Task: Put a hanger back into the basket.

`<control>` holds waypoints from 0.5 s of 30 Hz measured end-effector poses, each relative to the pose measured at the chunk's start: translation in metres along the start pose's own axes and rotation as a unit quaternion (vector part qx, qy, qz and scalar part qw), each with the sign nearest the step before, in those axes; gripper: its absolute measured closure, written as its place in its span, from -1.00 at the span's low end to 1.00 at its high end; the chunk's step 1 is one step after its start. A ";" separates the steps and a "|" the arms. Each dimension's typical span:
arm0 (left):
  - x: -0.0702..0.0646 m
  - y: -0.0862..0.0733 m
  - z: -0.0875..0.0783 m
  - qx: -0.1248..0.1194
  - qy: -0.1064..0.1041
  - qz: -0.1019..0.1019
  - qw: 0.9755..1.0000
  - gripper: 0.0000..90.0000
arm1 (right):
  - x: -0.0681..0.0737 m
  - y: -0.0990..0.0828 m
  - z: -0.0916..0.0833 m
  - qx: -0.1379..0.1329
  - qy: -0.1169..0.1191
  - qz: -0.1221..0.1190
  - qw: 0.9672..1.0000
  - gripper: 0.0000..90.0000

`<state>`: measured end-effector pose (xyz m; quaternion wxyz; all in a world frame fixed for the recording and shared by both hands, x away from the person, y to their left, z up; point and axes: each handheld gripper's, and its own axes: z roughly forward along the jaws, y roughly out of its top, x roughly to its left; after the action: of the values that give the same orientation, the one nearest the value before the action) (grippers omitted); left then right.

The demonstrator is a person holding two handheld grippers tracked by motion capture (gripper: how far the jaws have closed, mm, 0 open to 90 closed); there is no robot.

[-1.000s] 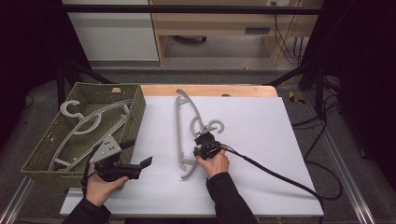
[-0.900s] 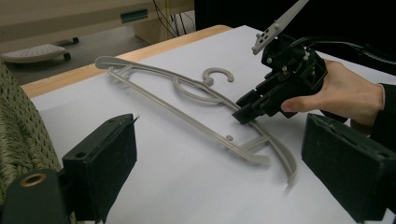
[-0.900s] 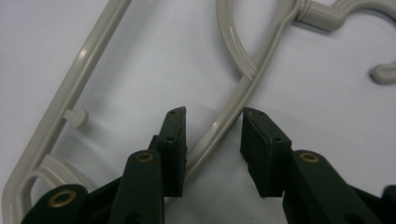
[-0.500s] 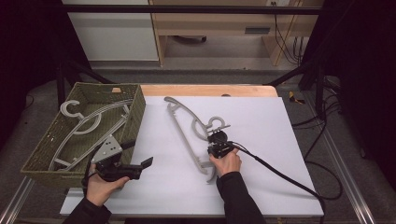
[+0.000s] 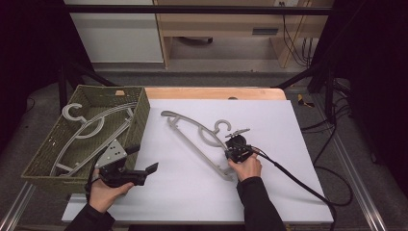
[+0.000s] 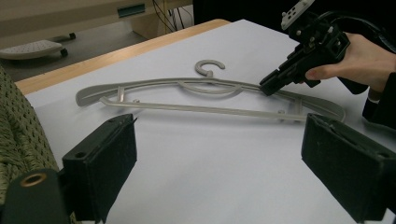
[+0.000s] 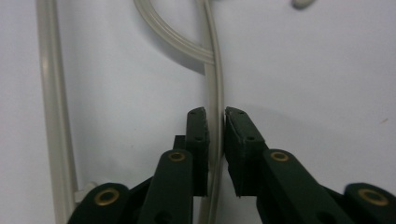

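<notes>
Right gripper (image 7: pixel 215 116) pinched narrow on the grey hanger (image 5: pixel 199 139) upper arm, hanger flat on the table ahead of it, left gripper (image 6: pixel 224 158) wide and empty; thin rail could slip or twist out if dragged toward the basket (image 5: pixel 139 108).

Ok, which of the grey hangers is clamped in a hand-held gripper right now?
The hanger on the white table, gripped on its upper arm by the right hand-held gripper. The other hangers lie untouched in the woven basket.
</notes>
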<state>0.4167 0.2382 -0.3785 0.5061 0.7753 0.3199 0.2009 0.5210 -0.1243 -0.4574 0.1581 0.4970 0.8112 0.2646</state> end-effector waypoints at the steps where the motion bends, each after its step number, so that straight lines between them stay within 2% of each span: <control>1: 0.000 0.000 0.000 0.001 -0.001 0.001 1.000 -0.78 | -0.002 0.002 -0.002 -0.004 0.004 -0.004 1.000 0.58; 2: 0.000 0.000 -0.001 0.001 0.000 0.003 1.000 -0.78 | -0.003 0.005 -0.005 -0.003 0.008 0.001 1.000 0.54; 5: 0.000 0.001 -0.001 -0.001 -0.002 0.002 1.000 -0.78 | -0.006 0.013 -0.009 0.004 0.000 -0.014 1.000 0.43; 8: 0.000 0.001 -0.001 0.001 -0.004 0.001 1.000 -0.78 | -0.006 0.019 -0.007 0.021 0.010 -0.015 1.000 0.40; 10: 0.000 0.001 -0.001 0.005 -0.005 0.003 1.000 -0.79 | -0.006 0.020 -0.001 0.033 0.021 -0.019 0.999 0.40; 15: 0.001 0.001 -0.001 0.006 -0.005 0.002 1.000 -0.79 | -0.005 0.020 0.010 0.061 0.013 -0.023 0.998 0.49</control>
<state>0.4172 0.2389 -0.3773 0.5026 0.7802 0.3169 0.1956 0.5429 -0.1192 -0.4537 0.1225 0.4836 0.8390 0.2172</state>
